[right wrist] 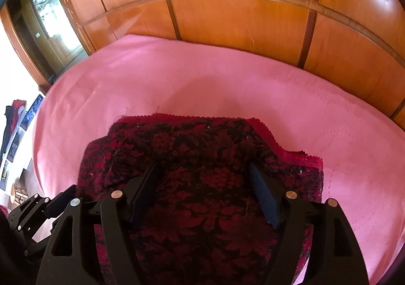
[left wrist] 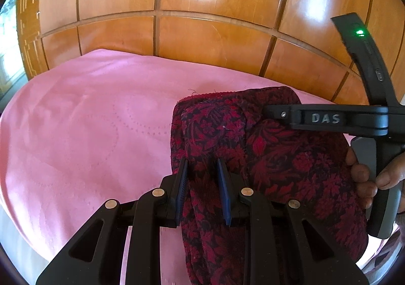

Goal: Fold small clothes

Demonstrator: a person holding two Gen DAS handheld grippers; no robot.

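Note:
A dark red and black floral garment (left wrist: 273,155) lies bunched on the pink bedspread (left wrist: 96,117). In the left wrist view my left gripper (left wrist: 202,166) has its jaws partly apart, with a fold of the garment running between the blue pads; I cannot tell whether the pads pinch it. The right gripper shows in that view as a black tool over the garment's right side, held by a hand. In the right wrist view my right gripper (right wrist: 205,173) is wide open just above the garment (right wrist: 202,158), holding nothing.
A glossy wooden panelled headboard (left wrist: 202,39) stands right behind the bed. In the right wrist view a glass door (right wrist: 48,24) and a shelf with papers (right wrist: 15,133) are at the left. The left gripper's black frame (right wrist: 30,211) shows at bottom left.

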